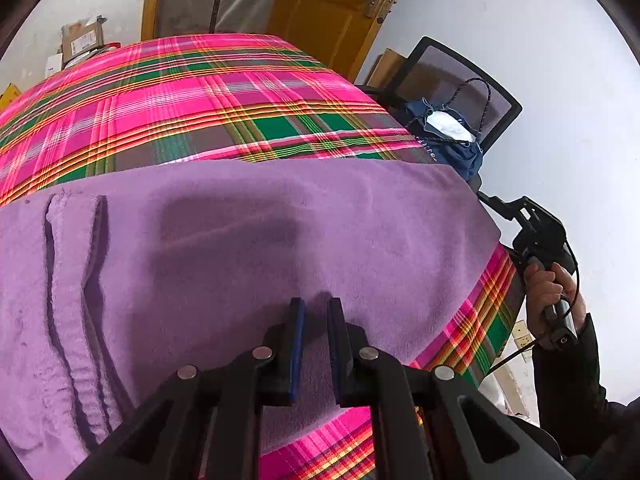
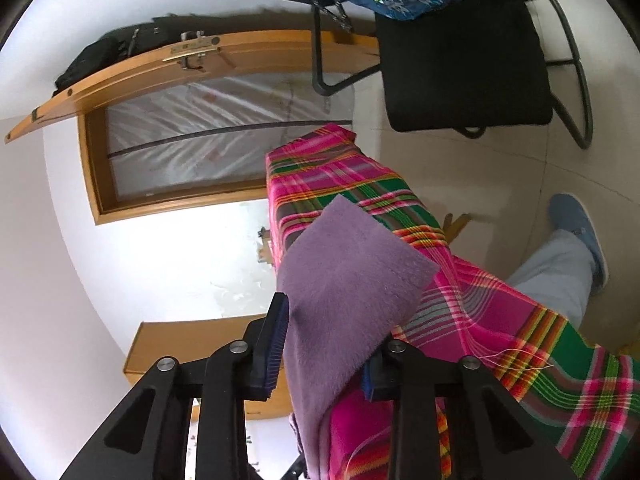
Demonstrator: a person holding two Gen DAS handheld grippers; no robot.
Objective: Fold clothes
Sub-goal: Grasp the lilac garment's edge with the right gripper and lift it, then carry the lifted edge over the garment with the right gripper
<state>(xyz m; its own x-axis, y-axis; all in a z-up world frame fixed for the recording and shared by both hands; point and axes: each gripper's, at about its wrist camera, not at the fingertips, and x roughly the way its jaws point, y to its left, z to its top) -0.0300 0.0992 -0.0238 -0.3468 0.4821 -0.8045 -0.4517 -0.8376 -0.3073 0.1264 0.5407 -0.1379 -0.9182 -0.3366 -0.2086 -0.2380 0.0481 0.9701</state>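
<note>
A purple fleece garment [image 1: 280, 220] lies spread on a table under a pink and green plaid cloth [image 1: 200, 92]. Its folded edges show at the left of the left wrist view. My left gripper [image 1: 318, 308] is shut on a raised pinch of the garment near its front edge. My right gripper [image 1: 502, 205], held by a hand [image 1: 548, 284], sits at the garment's right corner by the table edge. In the right wrist view the right gripper [image 2: 326, 332] has its jaws apart around that purple corner [image 2: 352, 264]. One fingertip [image 2: 280, 312] touches the cloth edge and the other is hidden under it.
A black mesh chair [image 1: 460, 80] with a blue bag [image 1: 452, 136] stands past the table's right end. A wooden door [image 1: 328, 0] and cardboard boxes [image 1: 80, 40] are behind the table. The person's leg and blue shoe [image 2: 576, 232] are beside the hanging plaid cloth [image 2: 520, 340].
</note>
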